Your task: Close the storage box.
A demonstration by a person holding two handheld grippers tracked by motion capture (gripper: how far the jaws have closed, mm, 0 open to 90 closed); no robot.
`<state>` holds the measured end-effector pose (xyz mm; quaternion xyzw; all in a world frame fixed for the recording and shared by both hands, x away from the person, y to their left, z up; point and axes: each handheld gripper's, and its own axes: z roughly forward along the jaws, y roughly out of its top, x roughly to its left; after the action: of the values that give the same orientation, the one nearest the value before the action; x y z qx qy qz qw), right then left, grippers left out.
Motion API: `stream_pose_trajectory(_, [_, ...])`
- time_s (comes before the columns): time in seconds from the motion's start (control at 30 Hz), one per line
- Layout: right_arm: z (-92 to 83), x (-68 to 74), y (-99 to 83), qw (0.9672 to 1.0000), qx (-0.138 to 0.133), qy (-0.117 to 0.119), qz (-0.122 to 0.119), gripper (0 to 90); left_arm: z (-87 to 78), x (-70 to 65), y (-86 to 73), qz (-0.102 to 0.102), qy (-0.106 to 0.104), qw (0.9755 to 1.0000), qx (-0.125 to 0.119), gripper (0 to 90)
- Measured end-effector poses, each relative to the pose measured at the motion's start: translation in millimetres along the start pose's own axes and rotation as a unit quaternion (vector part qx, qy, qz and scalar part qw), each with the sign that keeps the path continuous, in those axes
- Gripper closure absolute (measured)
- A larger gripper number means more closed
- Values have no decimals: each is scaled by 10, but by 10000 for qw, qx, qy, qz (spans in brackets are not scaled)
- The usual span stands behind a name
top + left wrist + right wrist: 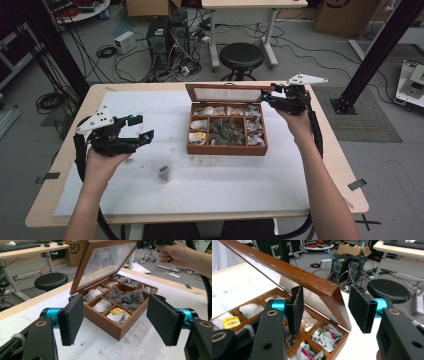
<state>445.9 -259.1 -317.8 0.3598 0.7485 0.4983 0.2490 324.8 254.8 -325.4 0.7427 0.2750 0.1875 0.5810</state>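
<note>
Straddling the corner of the raised lid (312, 282), the right gripper (324, 306) has its two black pads standing apart: the near pad sits on the inner, glass side of the lid, the far pad on the outer side of the wooden frame, and a clear gap shows between the far pad and the wood, so the lid lies between the jaws without being pinched. Below the pads the wooden tea box (317, 340) lies with its compartments of sachets in view. In the high view the same gripper (270, 96) sits at the right end of the lid's (227, 92) upper edge, the lid tilted up and back over the box (227, 148), which stands on the white sheet (240, 185) right of the table's (350, 200) middle.

The left gripper (142, 129) is held well left of the box, above the sheet, its jaws wide apart with nothing between them. In its own view the box (107, 327) lies beyond the open pads (72, 320), and the rim of a clear glass cup (145, 353) shows just below them. That cup (162, 170) stands between the left hand and the box.
</note>
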Motion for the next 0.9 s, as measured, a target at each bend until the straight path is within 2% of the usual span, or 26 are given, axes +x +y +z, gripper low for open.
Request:
stream_pose_trajectory(0.2, [-29, 15, -16, 9999, 153, 35, 33, 447, 8, -11, -18, -7, -27, 10000, 29, 299])
stream_pose_trajectory(0.4, [-48, 23, -115, 9999, 72, 19, 133, 426, 8, -24, -16, -3, -48, 10000, 13, 299])
stream_pose_trajectory(0.57, [-64, 2, -171, 9996, 152, 39, 242, 404, 22, -38, -17, -14, -93, 10000, 21, 299])
stream_pose_trajectory(0.67, [-72, 13, -179, 9996, 180, 37, 198, 407, 36, -47, -19, -8, -116, 9999, 39, 299])
stream_pose_trajectory(0.9, [-92, 37, -257, 9994, 160, 99, 274, 403, 50, -54, -30, -7, -133, 9999, 58, 299])
